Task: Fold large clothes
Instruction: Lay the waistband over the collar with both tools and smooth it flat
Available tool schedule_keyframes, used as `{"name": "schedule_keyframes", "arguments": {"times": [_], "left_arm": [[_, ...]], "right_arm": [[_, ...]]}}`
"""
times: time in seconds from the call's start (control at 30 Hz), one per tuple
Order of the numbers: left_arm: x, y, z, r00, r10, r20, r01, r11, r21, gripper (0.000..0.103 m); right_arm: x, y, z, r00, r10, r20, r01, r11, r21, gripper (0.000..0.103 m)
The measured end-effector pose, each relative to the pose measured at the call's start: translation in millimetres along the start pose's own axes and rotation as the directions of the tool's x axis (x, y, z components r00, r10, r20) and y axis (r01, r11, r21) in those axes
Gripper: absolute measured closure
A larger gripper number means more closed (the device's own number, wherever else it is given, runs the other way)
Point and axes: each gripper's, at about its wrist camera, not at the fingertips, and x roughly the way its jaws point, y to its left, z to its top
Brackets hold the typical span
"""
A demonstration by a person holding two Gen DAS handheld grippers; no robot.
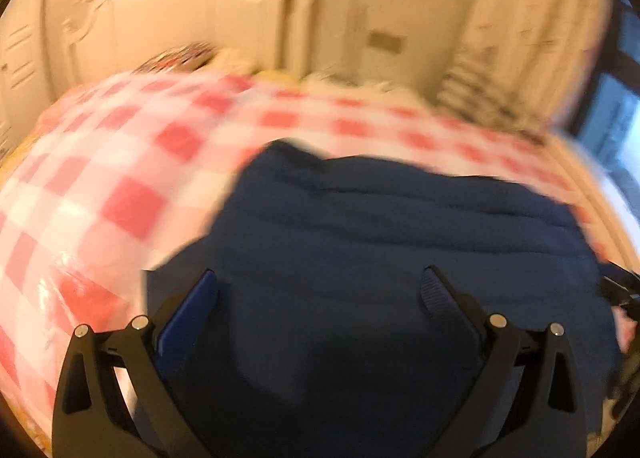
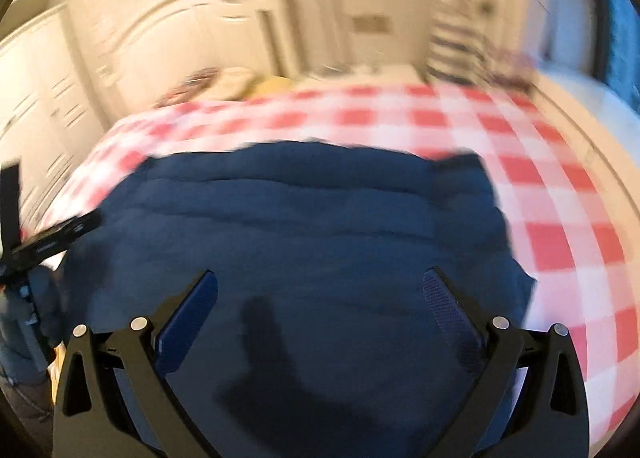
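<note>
A dark blue garment (image 1: 380, 225) lies folded in a thick stack on a red-and-white checked cover (image 1: 100, 177). My left gripper (image 1: 320, 282) hangs open just above its near part, nothing between the fingers. In the right wrist view the same blue garment (image 2: 300, 225) fills the middle, and my right gripper (image 2: 320, 282) is open over it, also with nothing held. The left gripper's black frame (image 2: 48, 238) shows at the left edge of the right wrist view. Both views are motion-blurred.
The checked cover (image 2: 560, 197) spreads over a bed, with a cream carved headboard (image 1: 160, 5) behind it. Pillows or cushions (image 2: 240, 85) lie at the far end. Striped fabric (image 2: 460, 41) hangs at the back right, near a dark window (image 1: 616, 105).
</note>
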Motion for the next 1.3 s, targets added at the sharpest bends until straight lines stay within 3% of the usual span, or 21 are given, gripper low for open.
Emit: {"name": "schedule_keyframes", "arguments": {"times": [0.1, 0.17, 0.23, 0.37, 0.43, 0.6, 0.73, 0.8, 0.87, 0.93, 1.03, 1.13, 1.23, 1.3], "left_arm": [[-13, -52, -11, 0.999, -0.024, 0.037, 0.018, 0.989, 0.146, 0.002], [6, -83, -27, 1.0, -0.015, -0.016, 0.019, 0.968, 0.251, 0.002], [28, -94, -42, 0.999, 0.029, -0.019, -0.022, 0.953, 0.301, 0.002], [34, -80, -39, 0.997, -0.047, -0.055, 0.059, 0.969, 0.24, 0.002], [34, -78, -41, 0.997, -0.055, -0.054, 0.067, 0.971, 0.232, 0.002], [13, -65, -47, 1.0, -0.02, -0.024, 0.024, 0.975, 0.222, 0.002], [-8, -12, -46, 0.997, 0.078, 0.03, -0.081, 0.988, 0.134, 0.002], [-5, 20, -52, 0.993, 0.118, 0.006, -0.119, 0.99, 0.078, 0.002], [-2, 40, -60, 0.997, 0.074, 0.023, -0.075, 0.996, 0.058, 0.002], [-2, 39, -65, 0.995, 0.081, 0.049, -0.085, 0.993, 0.084, 0.002], [3, 30, -63, 0.989, 0.139, 0.044, -0.144, 0.982, 0.122, 0.002], [2, 34, -61, 0.992, 0.124, 0.021, -0.126, 0.986, 0.106, 0.002], [-12, 30, -60, 0.989, 0.15, -0.003, -0.149, 0.987, 0.059, 0.003], [-28, 20, -59, 0.995, 0.101, 0.026, -0.102, 0.993, 0.051, 0.003]], "right_arm": [[3, 44, -8, 0.999, 0.011, -0.032, -0.016, 0.987, -0.162, 0.005], [29, 63, -23, 0.993, -0.065, -0.1, 0.037, 0.967, -0.254, 0.005], [37, 64, -30, 0.995, -0.074, -0.064, 0.054, 0.962, -0.269, 0.004], [43, 59, -29, 0.995, -0.062, -0.083, 0.039, 0.966, -0.257, 0.004], [43, 58, -29, 0.995, -0.06, -0.082, 0.037, 0.966, -0.255, 0.004], [28, 54, -28, 0.994, -0.058, -0.097, 0.033, 0.97, -0.239, 0.005], [-1, 17, -28, 0.994, -0.1, -0.047, 0.092, 0.984, -0.152, 0.005], [-3, -16, -32, 0.99, -0.131, -0.052, 0.127, 0.99, -0.067, 0.005], [2, -39, -41, 0.995, -0.083, -0.063, 0.084, 0.996, 0.003, 0.005], [6, -51, -48, 0.999, -0.009, -0.039, 0.01, 0.999, 0.035, 0.004], [9, -49, -47, 0.998, -0.025, -0.05, 0.026, 0.999, 0.024, 0.004], [7, -47, -46, 0.998, -0.036, -0.059, 0.038, 0.999, 0.033, 0.005], [-6, -34, -44, 0.994, -0.096, -0.06, 0.098, 0.995, 0.032, 0.005], [-22, -14, -46, 0.998, -0.059, -0.02, 0.058, 0.998, -0.007, 0.005]]}}
